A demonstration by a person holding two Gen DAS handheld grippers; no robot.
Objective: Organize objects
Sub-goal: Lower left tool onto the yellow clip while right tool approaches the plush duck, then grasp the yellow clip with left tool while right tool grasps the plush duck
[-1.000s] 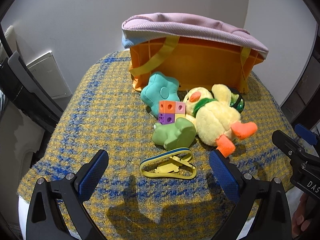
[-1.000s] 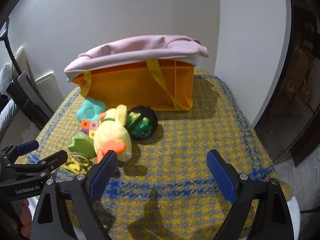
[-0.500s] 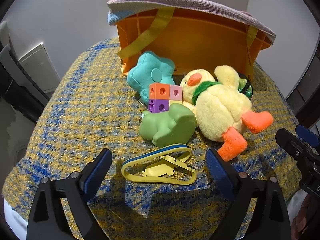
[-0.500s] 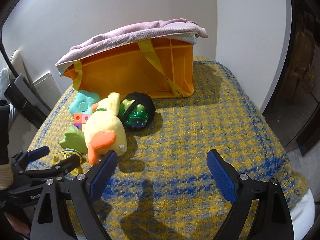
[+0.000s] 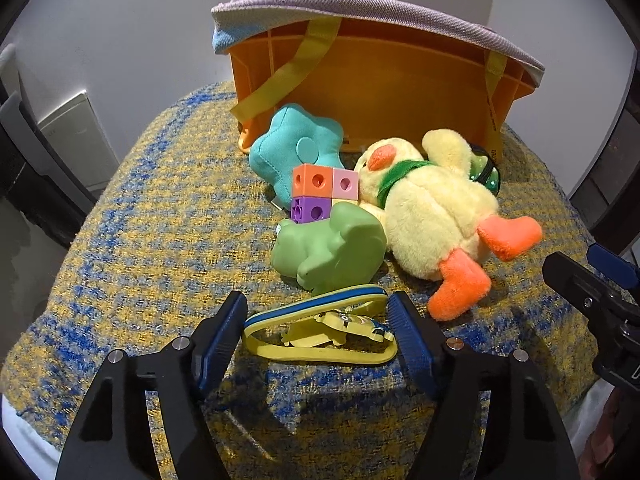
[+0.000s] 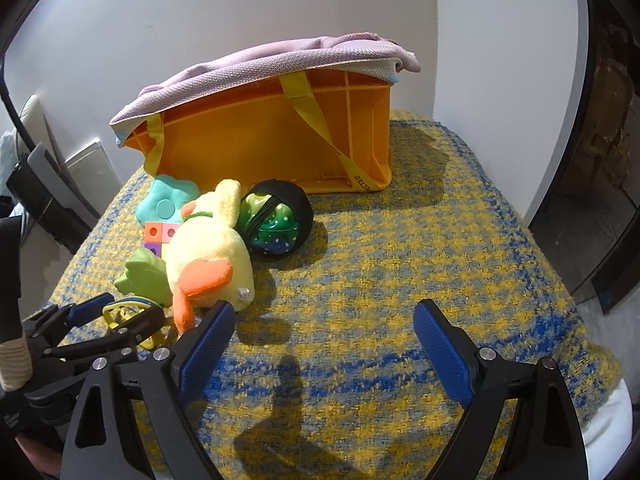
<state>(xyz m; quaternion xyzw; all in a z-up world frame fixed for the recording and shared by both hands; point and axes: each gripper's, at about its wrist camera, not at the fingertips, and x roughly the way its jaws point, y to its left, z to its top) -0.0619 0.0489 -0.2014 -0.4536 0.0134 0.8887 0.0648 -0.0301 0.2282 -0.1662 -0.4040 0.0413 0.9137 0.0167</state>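
A pile of toys lies on a yellow-and-blue cloth in front of an orange basket covered by a pink cloth. My left gripper is open with its pads on either side of a small yellow-and-blue flip-flop, which lies on the cloth. Behind it are a green frog toy, coloured cubes, a teal plush flower and a yellow plush duck. My right gripper is open and empty over bare cloth, right of the duck.
A green ball in a black band lies beside the duck, near the basket. The cloth-covered surface drops off at its right and front edges. A white wall stands behind the basket. The left gripper shows in the right wrist view.
My left gripper has moved forward and down to the flip-flop and its jaws have narrowed around it. My right gripper has moved slightly forward and stays open.
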